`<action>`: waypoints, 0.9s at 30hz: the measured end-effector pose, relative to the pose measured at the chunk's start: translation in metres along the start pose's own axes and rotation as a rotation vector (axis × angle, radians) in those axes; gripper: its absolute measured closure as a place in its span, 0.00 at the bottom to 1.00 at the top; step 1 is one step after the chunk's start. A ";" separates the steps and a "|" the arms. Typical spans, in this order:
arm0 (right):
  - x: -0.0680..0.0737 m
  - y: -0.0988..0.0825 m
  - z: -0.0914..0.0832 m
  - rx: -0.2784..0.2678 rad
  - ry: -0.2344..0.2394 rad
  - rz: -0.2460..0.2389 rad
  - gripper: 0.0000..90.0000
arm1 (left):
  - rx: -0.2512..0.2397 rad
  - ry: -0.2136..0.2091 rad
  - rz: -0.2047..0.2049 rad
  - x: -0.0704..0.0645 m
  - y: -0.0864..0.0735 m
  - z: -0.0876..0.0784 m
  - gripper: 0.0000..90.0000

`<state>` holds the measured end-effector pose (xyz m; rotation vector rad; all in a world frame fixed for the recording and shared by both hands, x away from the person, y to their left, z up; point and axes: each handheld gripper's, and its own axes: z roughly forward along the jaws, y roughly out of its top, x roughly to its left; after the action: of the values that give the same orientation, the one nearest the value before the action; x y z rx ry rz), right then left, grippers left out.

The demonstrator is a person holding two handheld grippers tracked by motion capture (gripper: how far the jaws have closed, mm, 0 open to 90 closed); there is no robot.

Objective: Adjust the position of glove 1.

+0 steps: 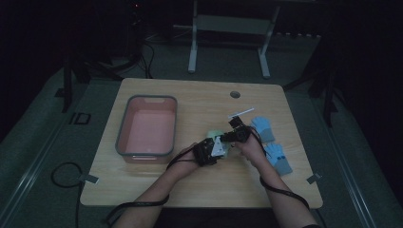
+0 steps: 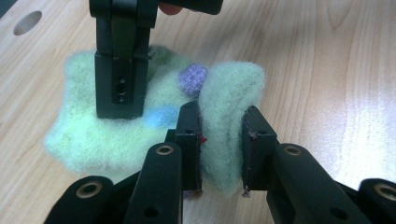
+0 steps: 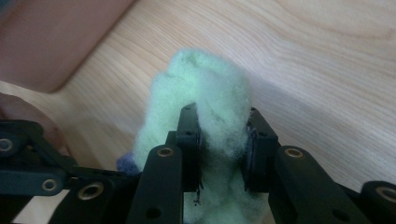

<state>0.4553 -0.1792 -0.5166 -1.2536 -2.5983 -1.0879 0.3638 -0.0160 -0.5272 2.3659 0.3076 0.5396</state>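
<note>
Both grippers are clamped on the same fuzzy pale-green sock (image 2: 140, 116), which lies on the wooden table (image 1: 199, 190) directly under the two tools. The left gripper (image 2: 222, 144) has its jaws pressed onto a raised fold of the sock at the near edge. The right gripper (image 3: 223, 149) pinches another bunched ridge of the fabric; seen from the left gripper view it stands upright just ahead and to the left, tip down on the flat part of the sock. The sock spreads out leftward and away from the left jaws, its purple dot (image 2: 193, 79) and blue dot (image 2: 161, 115) lying between the two tools.

In the high view the pink bin (image 1: 146, 128) sits to the left of the left gripper (image 1: 207, 151), the nearer tool to it, with bare table between. Two blue gloves (image 1: 271, 142) lie just right of the right gripper (image 1: 237, 133), close enough to be brushed by that forearm. Any lift will likely need both hands rising together, or the fabric will stretch.
</note>
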 end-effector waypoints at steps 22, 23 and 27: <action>0.052 0.055 -0.037 -0.093 0.042 -0.079 0.81 | 0.024 0.036 0.026 0.036 0.019 -0.079 0.83; 0.055 0.058 -0.037 -0.094 0.043 -0.084 0.81 | 0.025 0.042 0.031 0.038 0.019 -0.083 0.83; 0.068 0.072 -0.035 -0.098 0.053 -0.106 0.81 | 0.046 0.064 0.034 0.045 0.014 -0.096 0.83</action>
<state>0.4525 -0.1258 -0.4268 -1.0993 -2.6274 -1.2623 0.3608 0.0443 -0.4389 2.4057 0.3119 0.6317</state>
